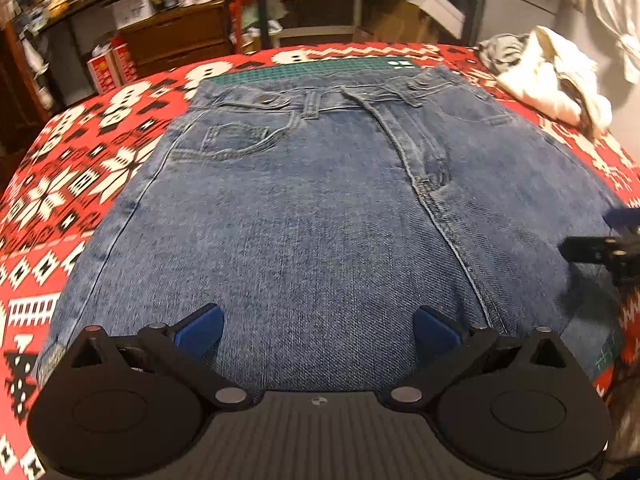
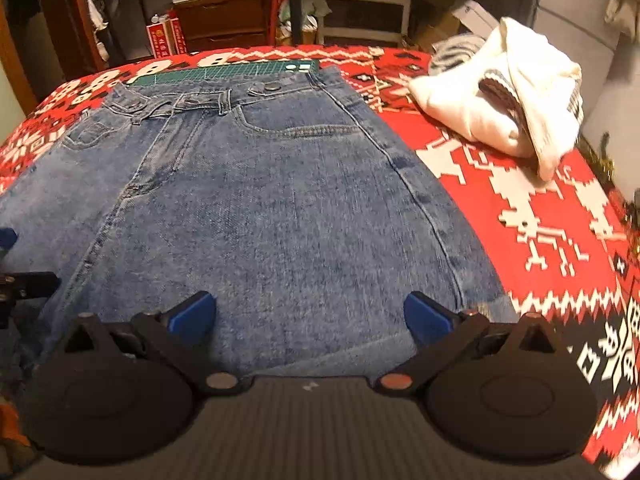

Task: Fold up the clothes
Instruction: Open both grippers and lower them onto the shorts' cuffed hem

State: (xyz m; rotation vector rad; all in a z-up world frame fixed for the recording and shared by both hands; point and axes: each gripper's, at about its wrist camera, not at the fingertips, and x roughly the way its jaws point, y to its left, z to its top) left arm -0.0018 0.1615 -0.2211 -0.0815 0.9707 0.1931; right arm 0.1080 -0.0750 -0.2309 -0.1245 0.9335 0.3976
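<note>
A pair of blue jeans (image 1: 312,208) lies flat on the red patterned cloth, waistband at the far end, front side up. My left gripper (image 1: 318,330) hovers open over the near part of the denim, with nothing between its blue pads. The right gripper shows at the right edge of the left wrist view (image 1: 600,248). In the right wrist view the same jeans (image 2: 260,208) spread ahead, and my right gripper (image 2: 310,314) stands open above the near right leg area, also holding nothing. The left gripper's tip (image 2: 24,280) peeks in at the left edge.
A heap of white and grey clothes (image 2: 504,92) sits at the far right of the red cloth (image 2: 540,216). A green cutting mat (image 1: 320,70) pokes out beyond the waistband. Shelves, drawers and boxes stand behind the table.
</note>
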